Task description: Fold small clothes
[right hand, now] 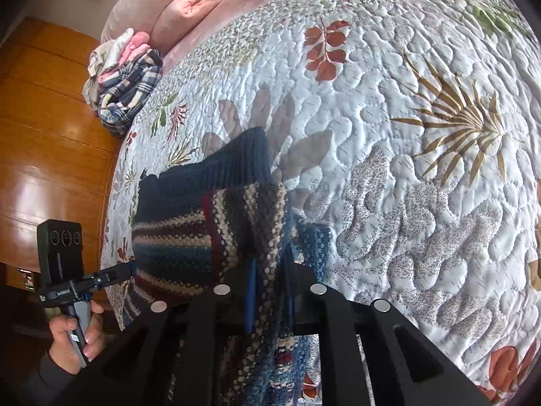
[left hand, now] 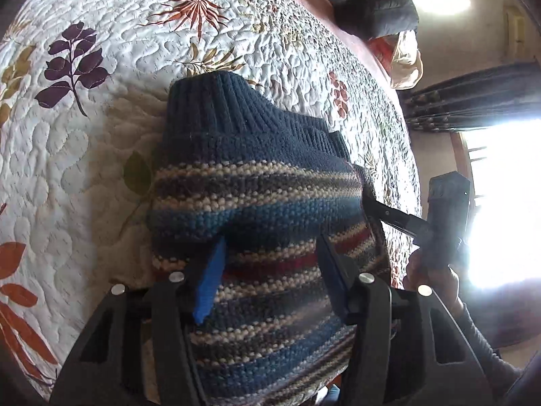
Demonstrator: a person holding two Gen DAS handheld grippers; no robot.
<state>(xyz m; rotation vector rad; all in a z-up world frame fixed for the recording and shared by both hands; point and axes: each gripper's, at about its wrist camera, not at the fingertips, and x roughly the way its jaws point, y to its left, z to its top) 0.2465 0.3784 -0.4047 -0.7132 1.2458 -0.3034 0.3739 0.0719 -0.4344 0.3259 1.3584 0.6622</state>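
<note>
While its dark blue ribbed end points away across the bed, the striped knit sweater (left hand: 257,203) hangs bunched between the two tools, its bands of blue, cream, grey and dark red draping over the lower middle of both wrist views and its far part lying on the quilt (left hand: 101,135). The left gripper (left hand: 270,270) has its blue-padded fingers (left hand: 209,277) set apart with a thick fold of the knit filling the gap between them, so the wool is pinched there rather than loose. In the right wrist view the right gripper (right hand: 270,280) has its fingers drawn nearly together, with a narrow bunch of the same sweater (right hand: 243,209) clamped between them and trailing down past the black frame. Each view shows the other tool at the edge, gripped by a person's hand (right hand: 76,335) in a dark sleeve. Under the garment spreads a white quilted bedspread printed with purple, orange, green and tan leaves. Near its far edge sits a pile of clothes (right hand: 125,77), plaid and pink, beside a pink pillow (right hand: 175,0), above a glossy wooden floor (right hand: 50,128).
</note>
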